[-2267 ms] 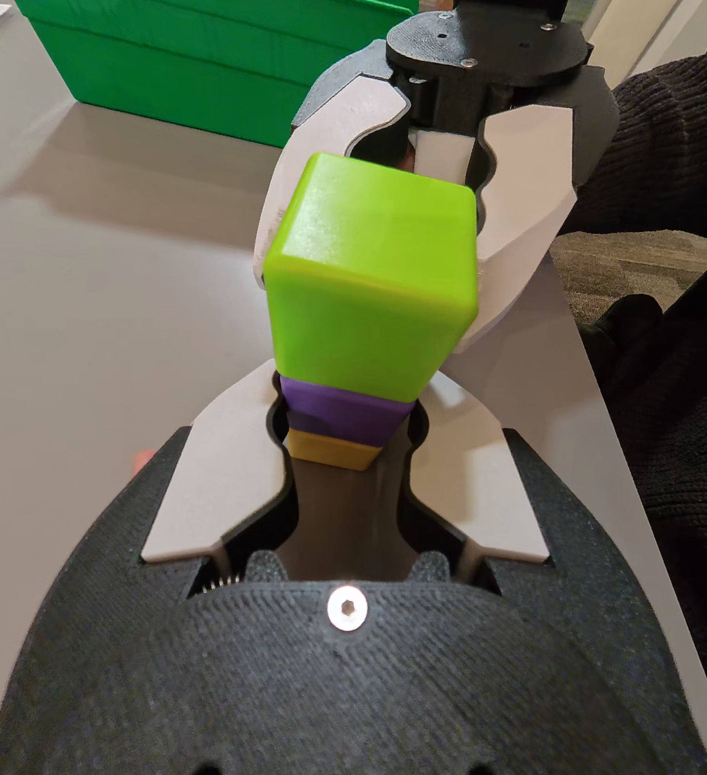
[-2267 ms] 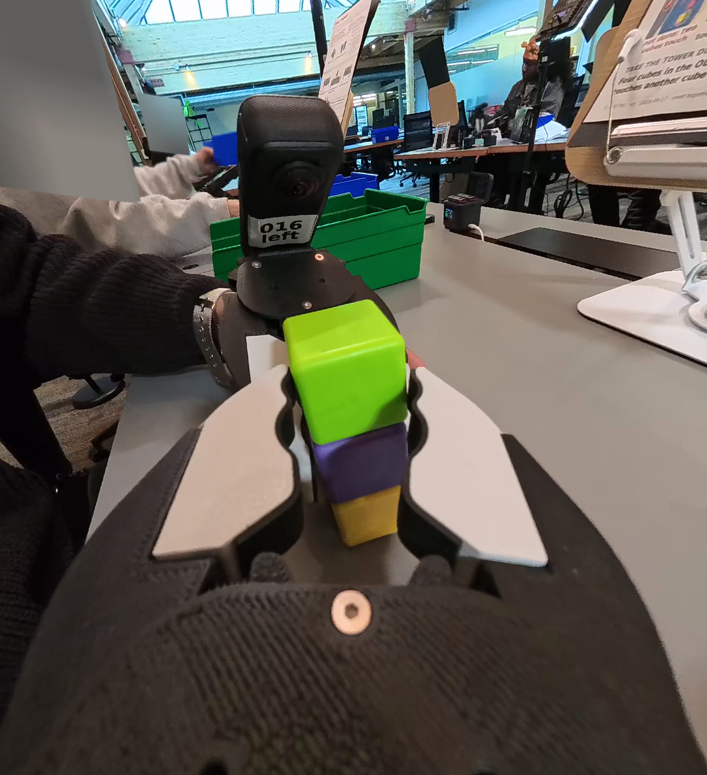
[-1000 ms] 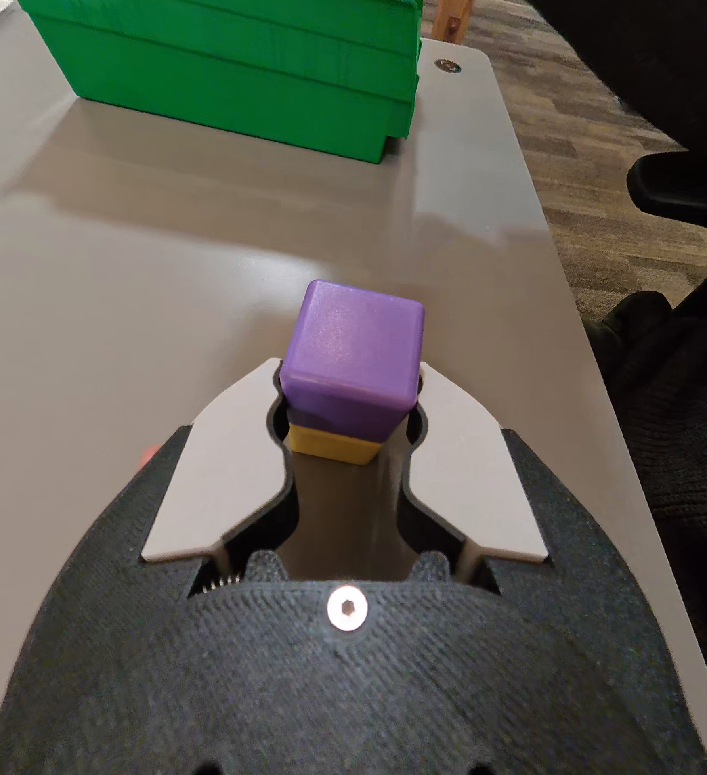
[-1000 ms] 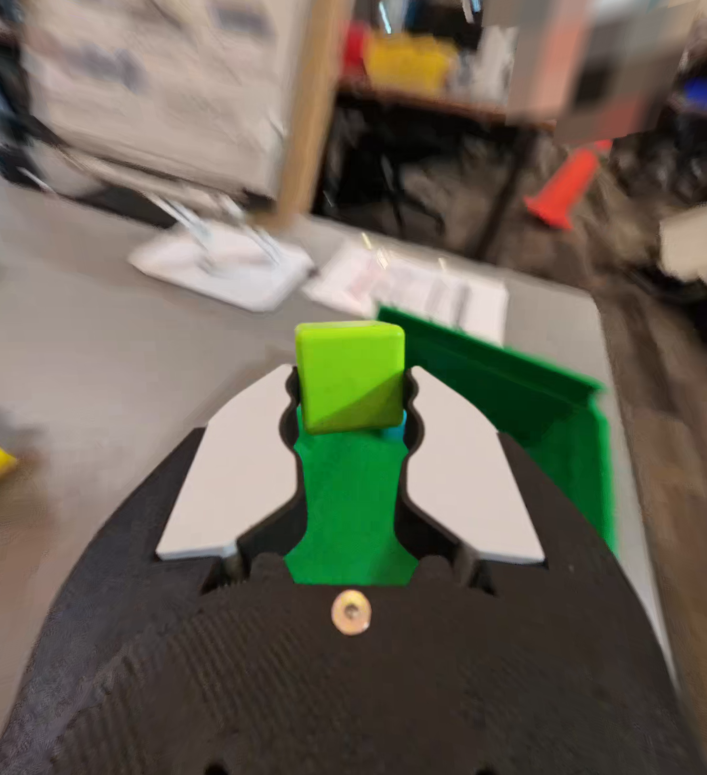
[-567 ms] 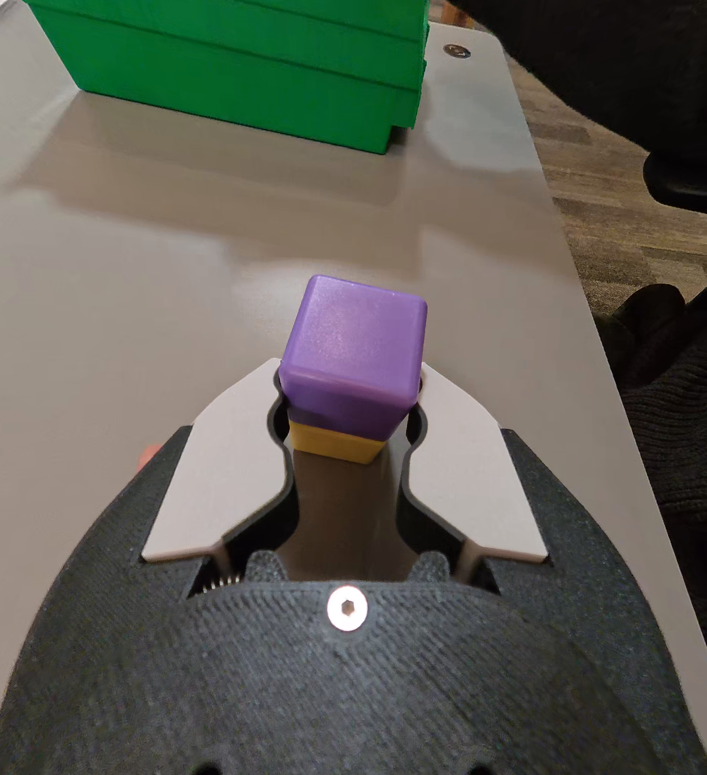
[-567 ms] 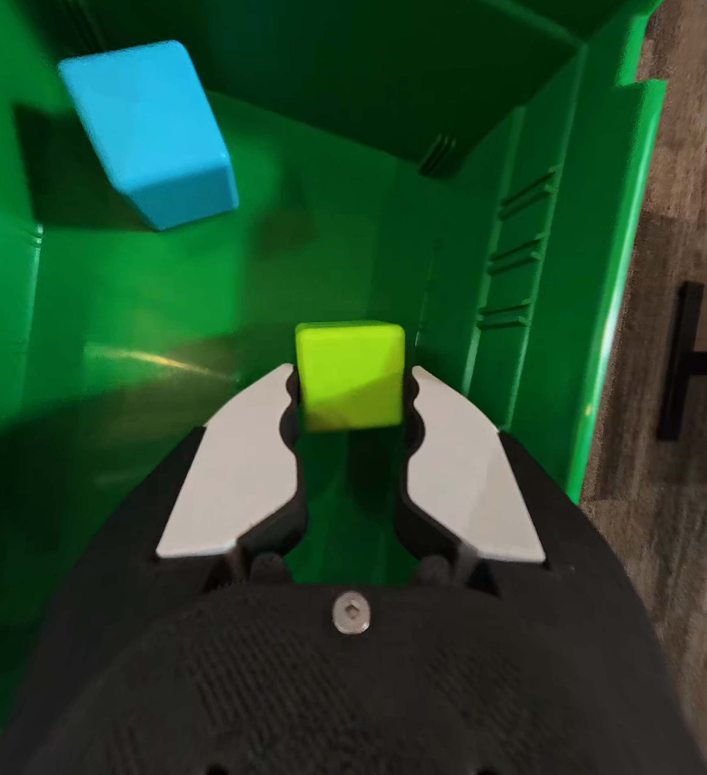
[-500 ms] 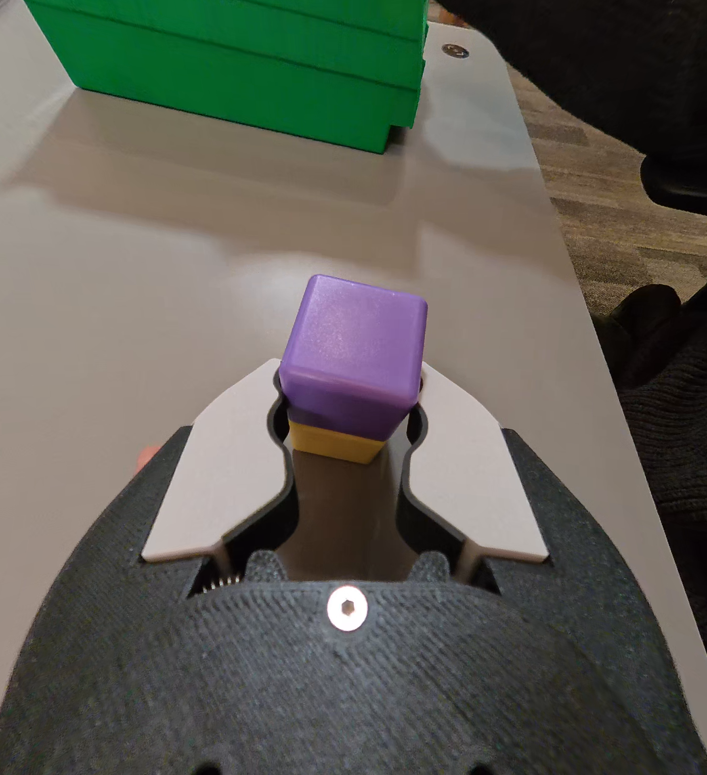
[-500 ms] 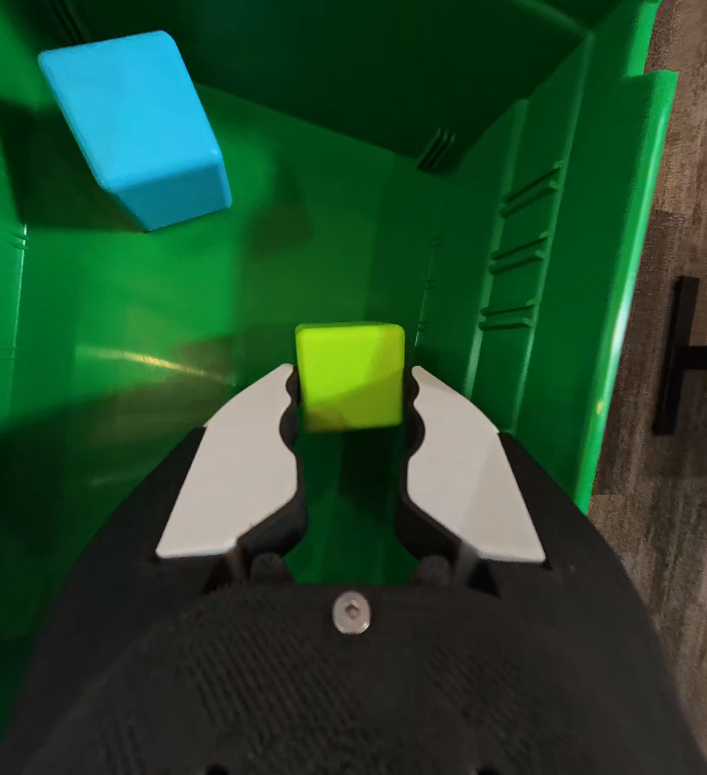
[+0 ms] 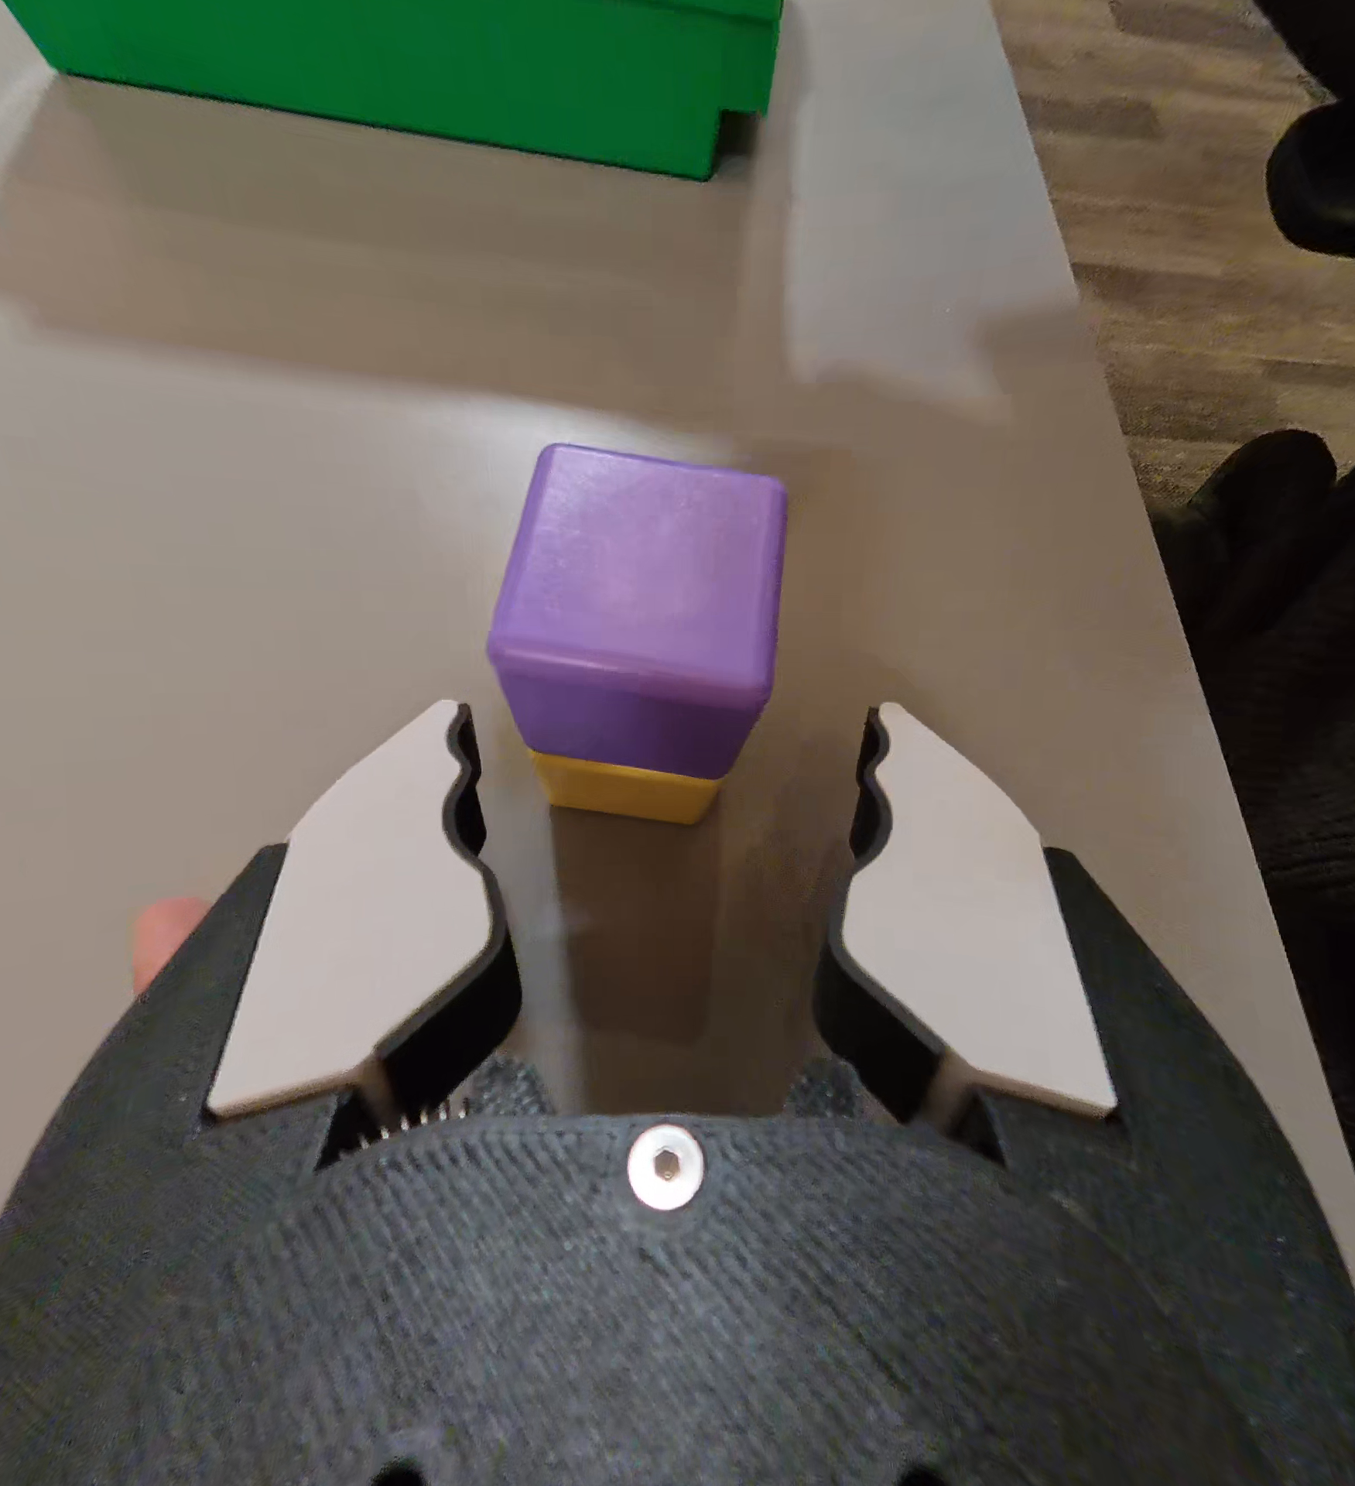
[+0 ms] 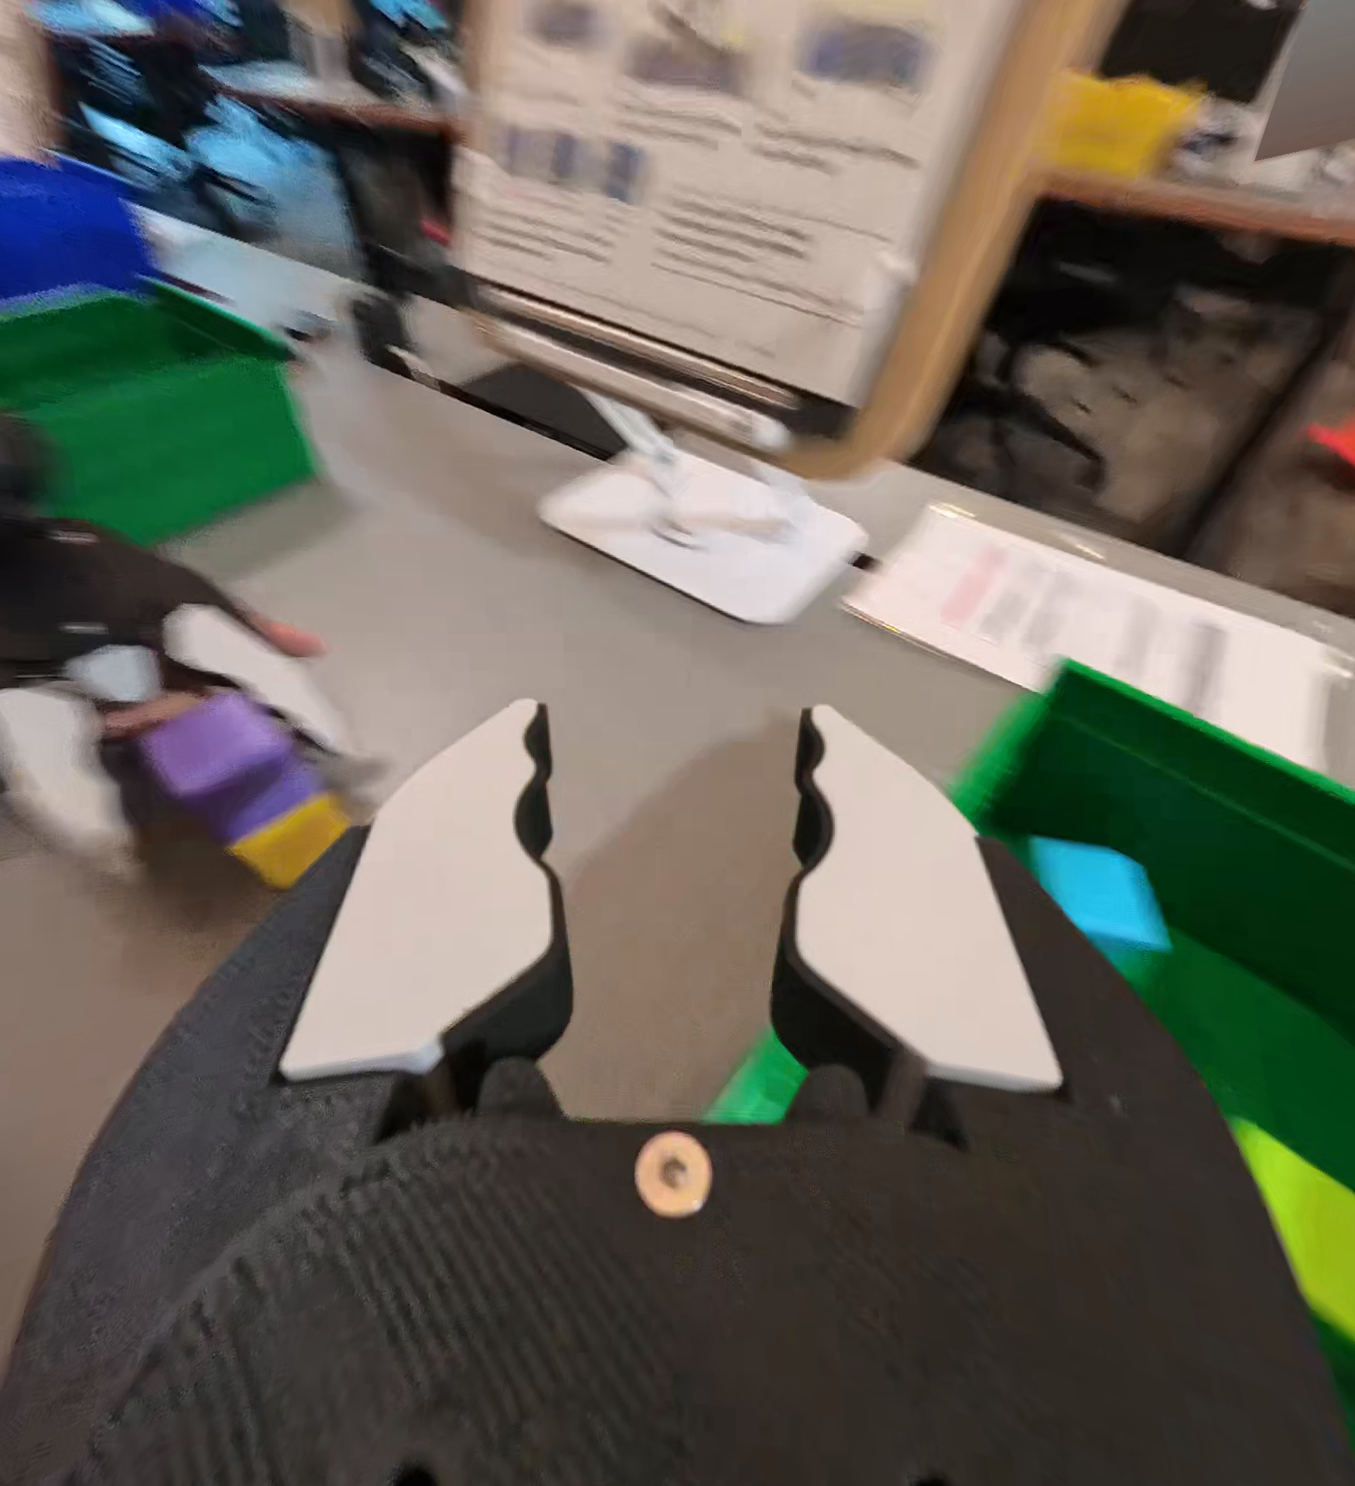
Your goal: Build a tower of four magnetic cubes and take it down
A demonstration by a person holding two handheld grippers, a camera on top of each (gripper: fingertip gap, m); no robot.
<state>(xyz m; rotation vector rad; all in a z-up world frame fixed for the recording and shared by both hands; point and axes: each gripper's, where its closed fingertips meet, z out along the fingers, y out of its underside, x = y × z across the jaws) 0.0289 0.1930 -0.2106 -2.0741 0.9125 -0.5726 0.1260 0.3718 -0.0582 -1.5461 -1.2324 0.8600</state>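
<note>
Purple cube atop yellow cube, 12 o'clock of left gripper: jaws wide, empty. Right gripper: parted, empty. Cubes likely rigid, light, slick (grip flat sides).

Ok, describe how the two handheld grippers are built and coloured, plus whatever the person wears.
Both match. The left gripper and right gripper each have a rounded black ribbed body, one silver screw at the centre, and two pale grey flat-topped fingers with black wavy inner edges. No cables show. The person wears a dark knitted sleeve.
</note>
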